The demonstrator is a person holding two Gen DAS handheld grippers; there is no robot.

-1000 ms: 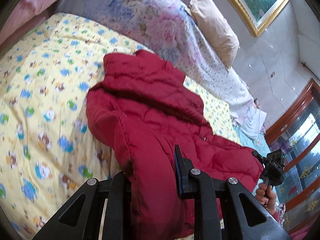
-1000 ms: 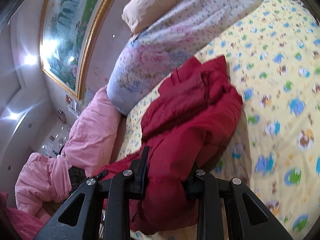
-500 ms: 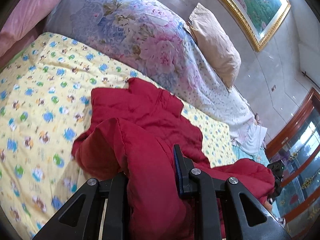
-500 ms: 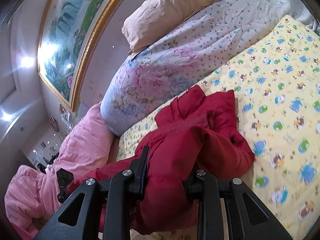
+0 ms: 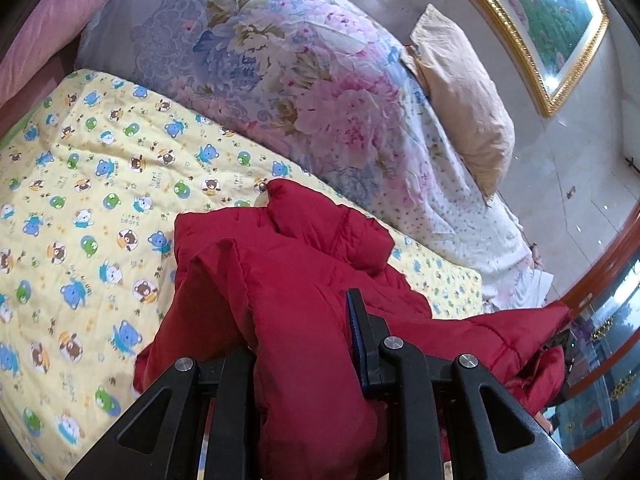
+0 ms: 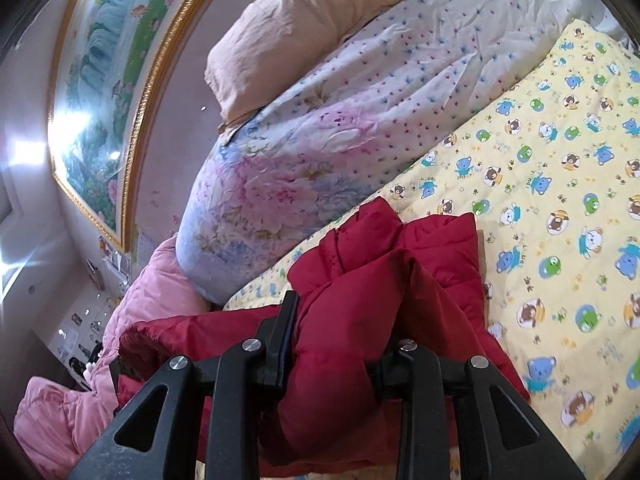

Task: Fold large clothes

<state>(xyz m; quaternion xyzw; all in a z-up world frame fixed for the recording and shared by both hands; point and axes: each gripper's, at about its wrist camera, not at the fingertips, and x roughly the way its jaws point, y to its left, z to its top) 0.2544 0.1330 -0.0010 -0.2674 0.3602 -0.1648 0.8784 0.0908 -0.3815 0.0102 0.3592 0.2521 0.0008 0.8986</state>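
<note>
2 grippers, left [image 5: 304, 344] and right [image 6: 340, 332], clamp red jacket [image 5: 304, 280] above quilt [image 5: 100, 184].

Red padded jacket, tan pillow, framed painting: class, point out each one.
red padded jacket [image 5: 304, 276]: left wrist view, quilted upper fold.
tan pillow [image 6: 296, 28]: right wrist view, pillow's middle.
framed painting [image 6: 108, 92]: right wrist view, painted canvas.

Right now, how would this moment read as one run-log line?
stage: fold in progress | left gripper: shut on red padded jacket | right gripper: shut on the jacket | far end: resting on bear-print quilt | held edge: lifted
</note>
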